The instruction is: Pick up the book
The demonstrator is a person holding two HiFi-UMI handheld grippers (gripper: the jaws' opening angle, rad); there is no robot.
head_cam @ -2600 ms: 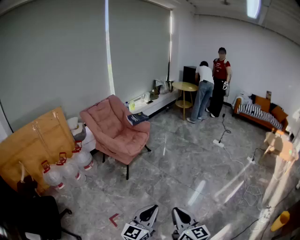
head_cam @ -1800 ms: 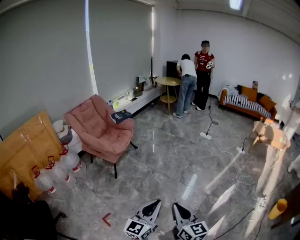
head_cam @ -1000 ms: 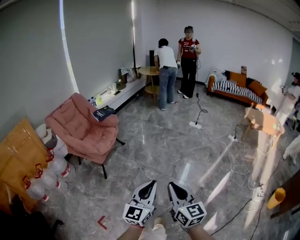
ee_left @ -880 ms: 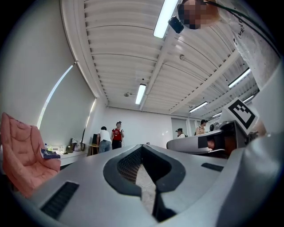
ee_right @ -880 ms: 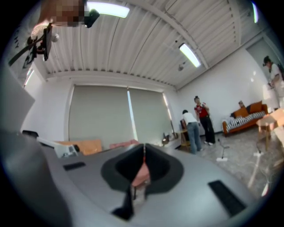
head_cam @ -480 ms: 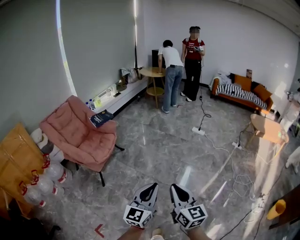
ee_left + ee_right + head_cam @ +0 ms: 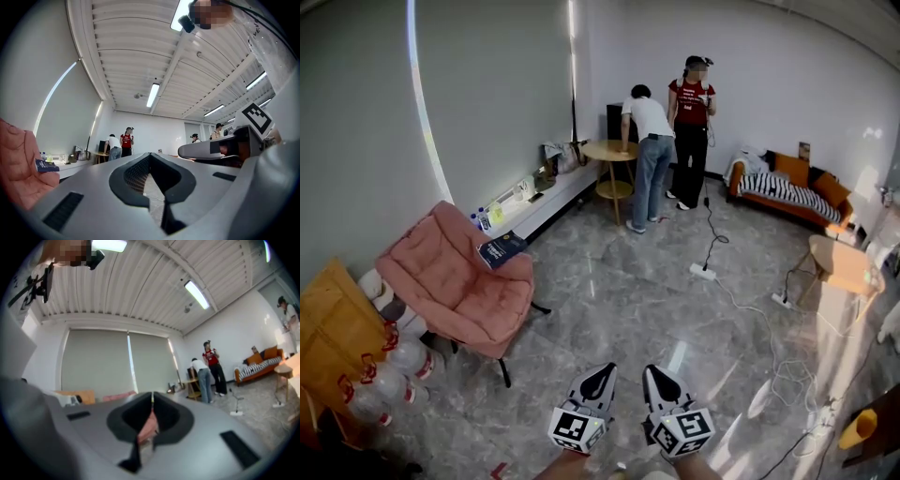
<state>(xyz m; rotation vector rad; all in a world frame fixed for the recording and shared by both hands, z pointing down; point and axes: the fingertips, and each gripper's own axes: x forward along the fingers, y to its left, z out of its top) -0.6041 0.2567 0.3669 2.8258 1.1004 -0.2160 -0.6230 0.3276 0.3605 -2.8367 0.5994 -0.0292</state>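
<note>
One dark blue book lies flat on one arm of the single pink armchair, its long axis slanting up-right in the head view. The left gripper and right gripper hover well apart from it, jaws together, empty.

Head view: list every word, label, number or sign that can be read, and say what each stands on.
No text here is legible.
Book cover: pale print, too small to read.
Water jugs: any label is too small to read.
Marker cubes: black-and-white square patterns only, no words or numbers.
</note>
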